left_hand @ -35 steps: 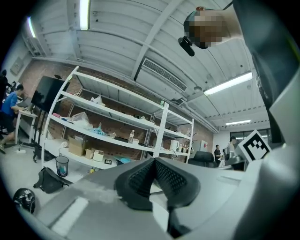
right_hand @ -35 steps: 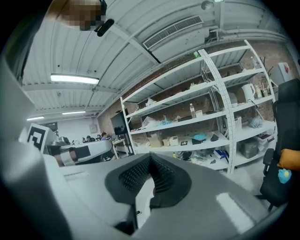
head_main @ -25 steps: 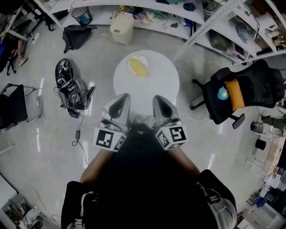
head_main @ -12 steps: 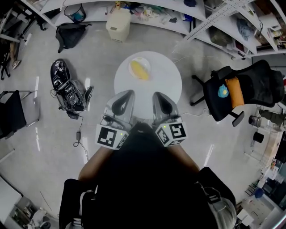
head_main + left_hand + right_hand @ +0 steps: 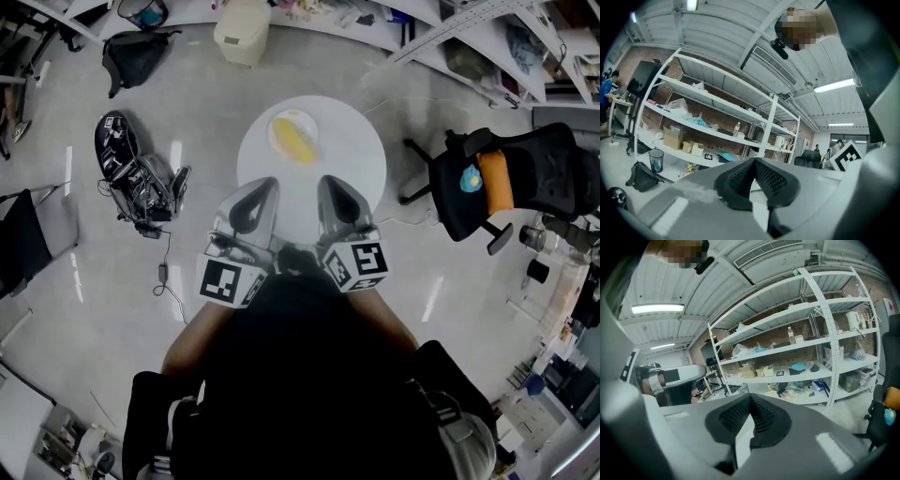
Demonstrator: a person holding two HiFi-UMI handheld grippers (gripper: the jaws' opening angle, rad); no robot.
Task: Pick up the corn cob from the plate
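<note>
Head view is looking steeply down on a small round white bench (image 5: pixel 349 155) that is standing on a glossy pale-grey floor (image 5: pixel 202 103). A plate (image 5: pixel 307 124) is sitting towards the bench's far left edge, and the yellow corn cob (image 5: pixel 295 141) is lying on it, slanting across the plate. The rest of the benchtop is showing as plain white.

The left hand-held gripper (image 5: pixel 258 192) and the right hand-held gripper (image 5: pixel 335 192) are pointing side by side over the near part of the bench, apart from the plate. In the left gripper view the jaws of that hand-held gripper (image 5: pixel 753 161) are meeting at their tips with nothing between them. The right gripper view is showing the same for the other one (image 5: pixel 750 399), closed and empty.

White shelving (image 5: pixel 375 28) is running along the far side of the room, crowded with boxes and loose items. A cream bin (image 5: pixel 242 30), a black bag (image 5: pixel 131 56) and a wastebasket (image 5: pixel 142 11) are standing on the floor before it. A tangle of cables (image 5: pixel 131 169) and dark gear is lying left of the bench. A black office chair (image 5: pixel 525 178) is standing to the right, carrying an orange cushion (image 5: pixel 494 183). Both gripper views are showing brick wall behind the shelves and strip lights on a ribbed ceiling.
</note>
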